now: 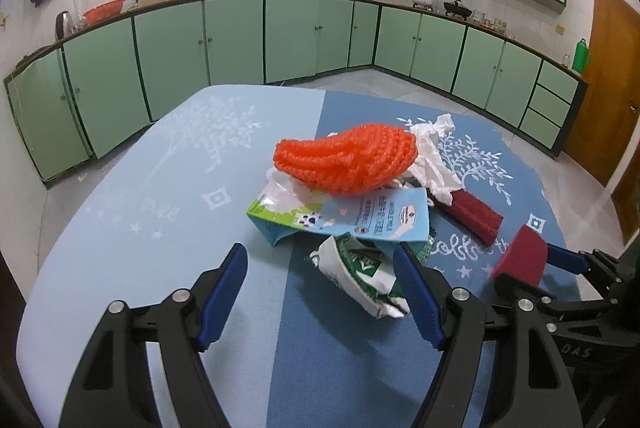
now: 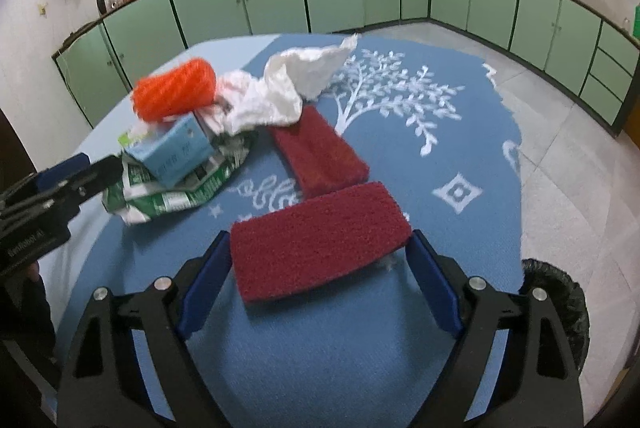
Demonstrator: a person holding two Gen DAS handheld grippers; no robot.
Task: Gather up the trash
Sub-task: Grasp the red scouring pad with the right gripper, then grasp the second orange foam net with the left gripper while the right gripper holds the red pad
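Right gripper (image 2: 320, 260) is pinching a red scouring pad (image 2: 320, 240) near the table's (image 2: 460, 132) edge; left gripper (image 1: 320, 268) is hovering spread beside the green wrapper (image 1: 356, 276).

Black gripper (image 1: 320, 260) frames, blue ribbed jaws, silver screws.

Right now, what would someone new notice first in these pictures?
The bright orange mesh roll tops a heap of trash mid-table, over a blue milk carton and crumpled white tissue. The right tool grips a dark red scouring pad; a second red pad lies just beyond it on the blue tree-patterned tablecloth.
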